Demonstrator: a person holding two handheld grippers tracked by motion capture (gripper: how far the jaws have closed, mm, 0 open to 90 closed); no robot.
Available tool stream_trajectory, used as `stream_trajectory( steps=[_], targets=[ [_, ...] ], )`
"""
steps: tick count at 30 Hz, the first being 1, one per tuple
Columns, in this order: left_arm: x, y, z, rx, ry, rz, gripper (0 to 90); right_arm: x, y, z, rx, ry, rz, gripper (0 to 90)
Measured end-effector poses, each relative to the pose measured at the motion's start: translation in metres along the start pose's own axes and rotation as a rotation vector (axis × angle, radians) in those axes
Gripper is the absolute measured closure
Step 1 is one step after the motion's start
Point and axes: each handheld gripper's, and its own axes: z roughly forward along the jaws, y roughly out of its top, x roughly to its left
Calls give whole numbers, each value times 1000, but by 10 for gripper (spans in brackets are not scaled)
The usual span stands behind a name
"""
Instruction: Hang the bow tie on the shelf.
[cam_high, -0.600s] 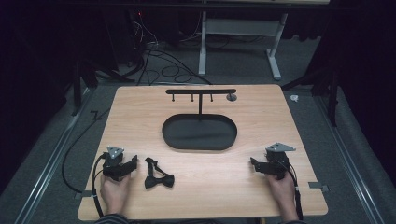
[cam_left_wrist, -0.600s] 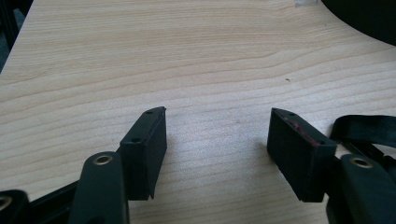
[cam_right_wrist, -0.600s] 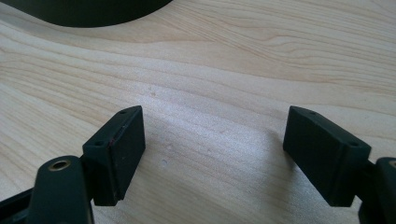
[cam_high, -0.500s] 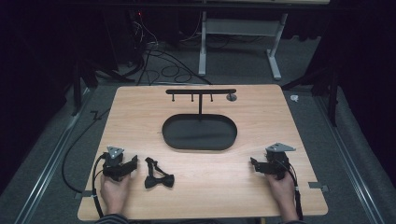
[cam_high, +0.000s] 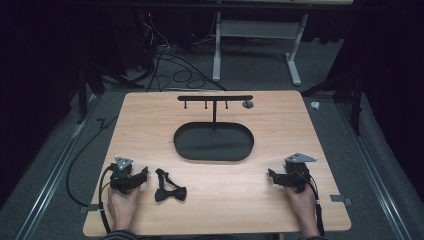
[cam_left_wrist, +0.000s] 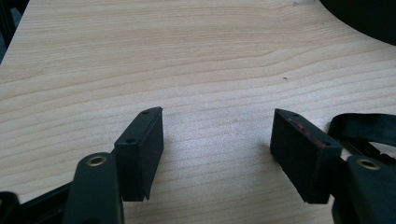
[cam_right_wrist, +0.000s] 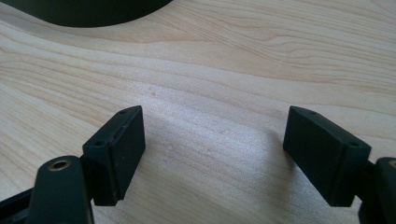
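The left tongs (cam_high: 141, 175) rest low on the bench (cam_high: 150, 125) with jaws wide and nothing between them; the right tongs (cam_high: 272, 176) are likewise wide and hold nothing. A black bow tie (cam_high: 169, 188) lies flat just beside the left tongs, its strap (cam_left_wrist: 369, 128) near the jaw. The grasp seems not yet begun. Next, the left tongs would need to shift over the bow tie and close, probably to carry it toward the stand (cam_high: 215, 98) over the tray (cam_high: 182, 147).

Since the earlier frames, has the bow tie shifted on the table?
No. The bow tie lies at the same spot relative to the black oval tray.
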Motion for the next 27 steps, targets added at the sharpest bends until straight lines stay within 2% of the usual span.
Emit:
stream_trajectory(
  steps=[11,18,27],
  targets=[
    [0,0,0,2,1,1,346,0,0,0,1,1,1,219],
    [3,0,-3,-1,-27,-40,357,0,0,0,-1,0,1,219],
    [3,2,-14,-28,-74,-50,368,0,0,0,-1,0,1,219]
  ],
)
